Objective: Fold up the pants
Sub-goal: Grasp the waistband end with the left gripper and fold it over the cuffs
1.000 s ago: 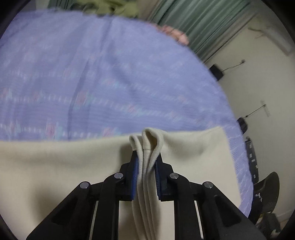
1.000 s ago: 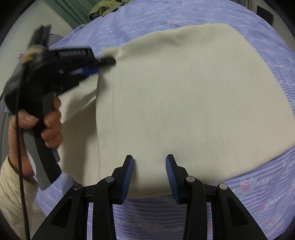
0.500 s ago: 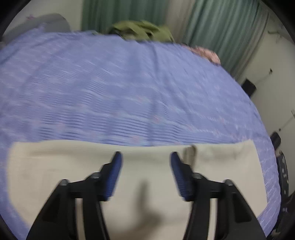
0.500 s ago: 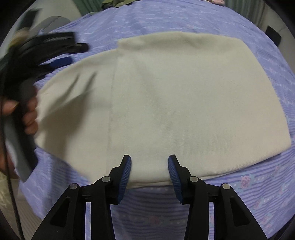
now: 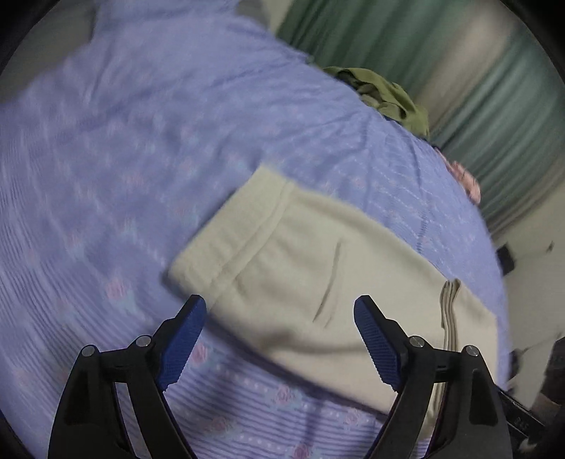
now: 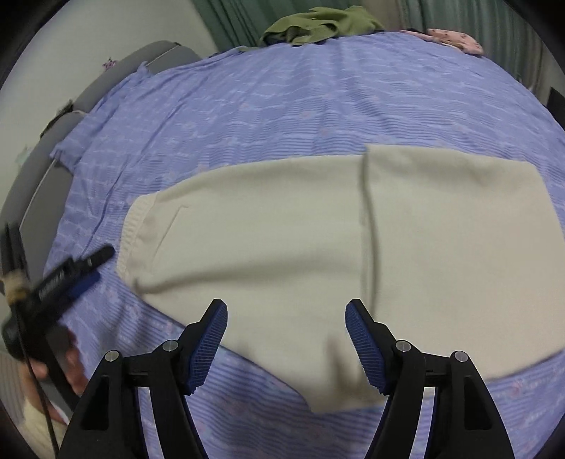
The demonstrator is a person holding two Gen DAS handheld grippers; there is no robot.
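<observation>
The cream pants (image 6: 317, 240) lie folded flat on the purple bedsheet, waistband to the left, with a folded-over layer on the right past a vertical fold edge (image 6: 367, 226). In the left wrist view the pants (image 5: 317, 268) lie ahead of my left gripper (image 5: 279, 317), which is open and empty near the waistband end (image 5: 226, 233). My right gripper (image 6: 286, 317) is open and empty above the near edge of the pants. The left gripper also shows in the right wrist view (image 6: 81, 268), left of the waistband.
The purple flowered bedsheet (image 6: 282, 99) covers the bed. A green garment (image 6: 317, 24) and a pink cloth (image 6: 455, 39) lie at the far edge by green curtains. A grey headboard (image 6: 53, 141) is at the left. A wall and dark objects are at the right (image 5: 529, 268).
My left gripper let go of the pants' bunched edges, opened, and drew back to the waistband side. My right gripper opened wider and pulled back from the pants.
</observation>
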